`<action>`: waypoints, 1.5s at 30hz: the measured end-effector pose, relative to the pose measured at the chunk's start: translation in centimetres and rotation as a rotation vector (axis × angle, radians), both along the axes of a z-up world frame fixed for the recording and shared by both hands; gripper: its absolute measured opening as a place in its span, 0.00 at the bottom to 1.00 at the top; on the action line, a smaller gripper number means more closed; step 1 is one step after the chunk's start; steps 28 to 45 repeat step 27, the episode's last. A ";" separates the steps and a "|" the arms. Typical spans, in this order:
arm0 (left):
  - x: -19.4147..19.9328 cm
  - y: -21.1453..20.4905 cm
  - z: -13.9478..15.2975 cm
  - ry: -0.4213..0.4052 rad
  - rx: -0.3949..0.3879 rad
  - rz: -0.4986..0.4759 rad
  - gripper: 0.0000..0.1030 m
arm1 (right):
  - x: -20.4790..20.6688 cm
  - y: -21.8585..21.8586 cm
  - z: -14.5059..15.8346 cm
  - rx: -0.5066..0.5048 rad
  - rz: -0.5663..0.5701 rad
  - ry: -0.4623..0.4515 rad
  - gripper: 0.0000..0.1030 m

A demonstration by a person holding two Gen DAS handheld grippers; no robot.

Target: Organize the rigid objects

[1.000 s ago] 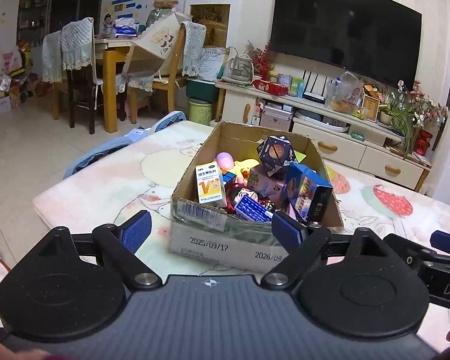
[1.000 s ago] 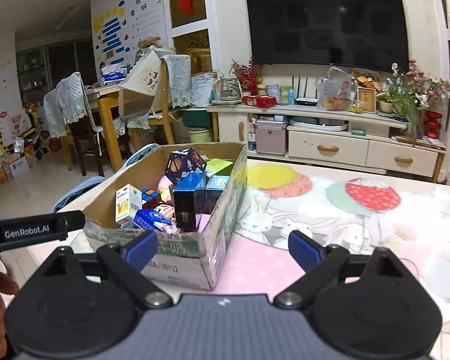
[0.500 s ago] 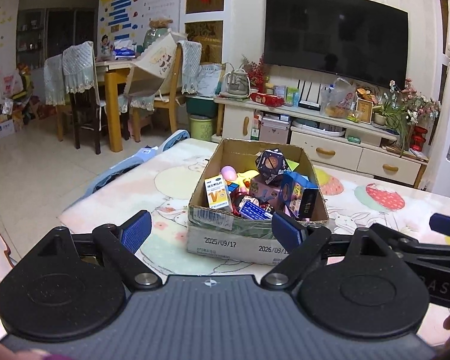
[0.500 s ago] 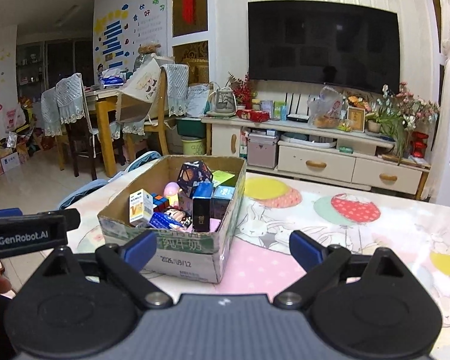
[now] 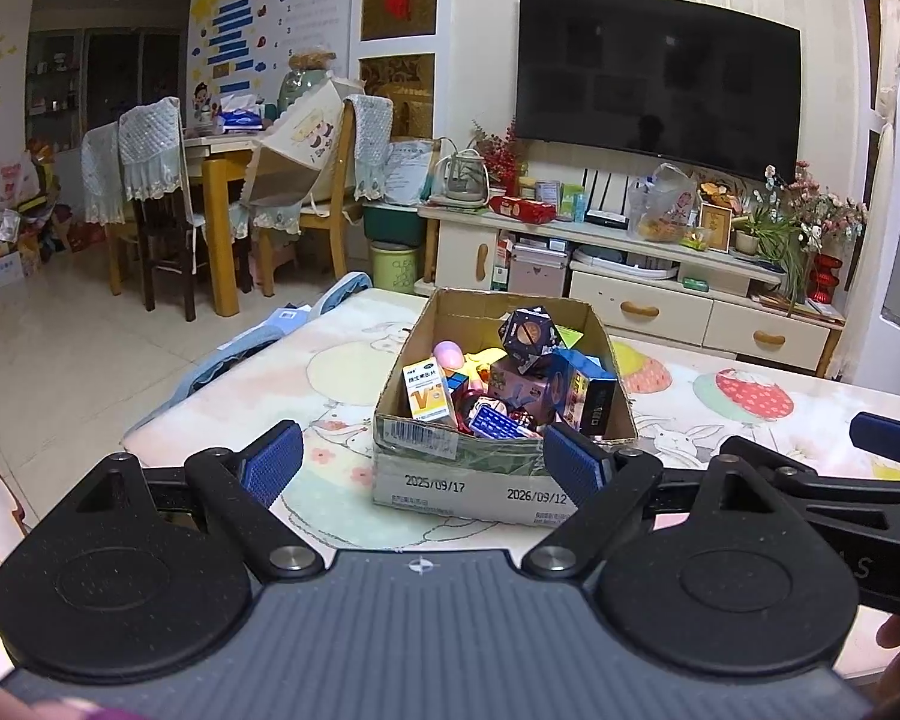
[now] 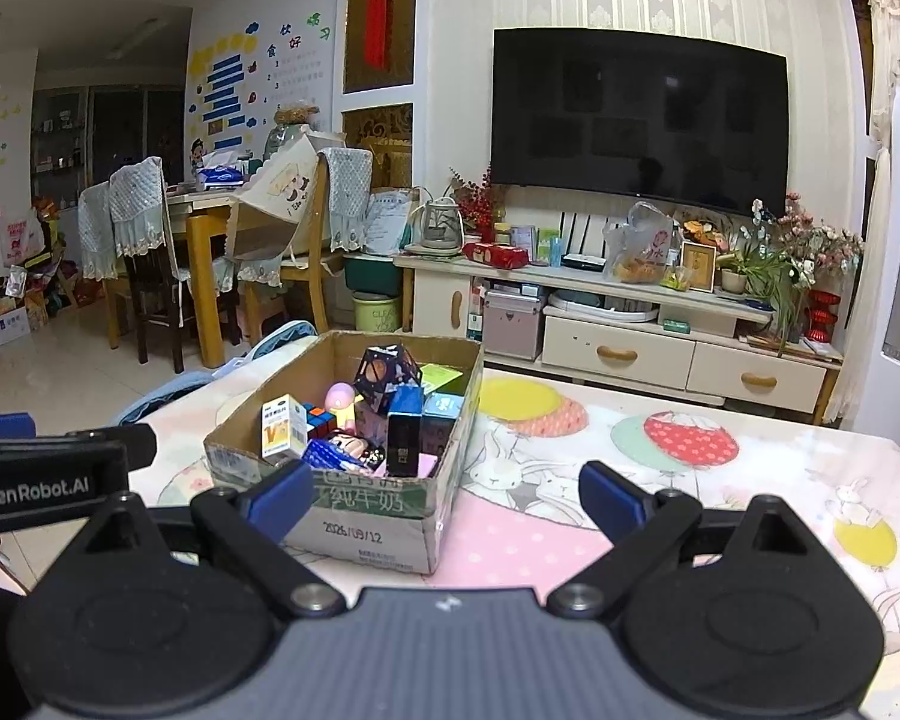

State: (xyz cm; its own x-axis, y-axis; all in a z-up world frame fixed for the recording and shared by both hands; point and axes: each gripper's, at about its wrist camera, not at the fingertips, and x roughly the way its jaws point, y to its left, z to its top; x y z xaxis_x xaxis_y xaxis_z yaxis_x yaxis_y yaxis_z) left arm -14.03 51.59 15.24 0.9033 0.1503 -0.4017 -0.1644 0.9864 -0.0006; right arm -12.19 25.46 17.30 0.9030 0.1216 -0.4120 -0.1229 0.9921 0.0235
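While both tools hang above the near edge of the table, the left gripper and the right gripper have their blue pads spread wide, holding and touching nothing. Beyond them the cardboard box sits on the table's left part, crammed with a yellow-and-white carton, a dark patterned polyhedron and other small items.
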 end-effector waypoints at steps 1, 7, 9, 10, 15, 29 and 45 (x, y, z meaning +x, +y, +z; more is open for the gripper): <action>-0.1 -0.1 0.0 0.000 0.001 0.000 1.00 | 0.0 0.0 -0.1 -0.001 -0.001 0.000 0.92; -0.1 -0.4 -0.2 -0.001 0.005 -0.006 1.00 | 0.0 0.1 -0.5 0.002 0.002 0.005 0.92; -0.1 -0.4 -0.3 0.000 0.005 -0.003 1.00 | 0.0 0.0 -0.6 0.004 0.002 0.006 0.92; -0.1 -0.5 -0.3 0.000 0.004 -0.003 1.00 | 0.1 0.0 -0.7 0.004 0.003 0.008 0.92; -0.1 -0.6 -0.5 0.002 0.003 -0.006 1.00 | 0.0 -0.1 -0.9 0.008 0.002 0.011 0.93; 1.0 -2.3 -1.4 0.059 0.011 -0.043 1.00 | 0.8 -1.8 -2.5 0.035 -0.023 0.038 0.95; 1.0 -2.3 -1.4 0.059 0.011 -0.043 1.00 | 0.8 -1.8 -2.5 0.035 -0.023 0.038 0.95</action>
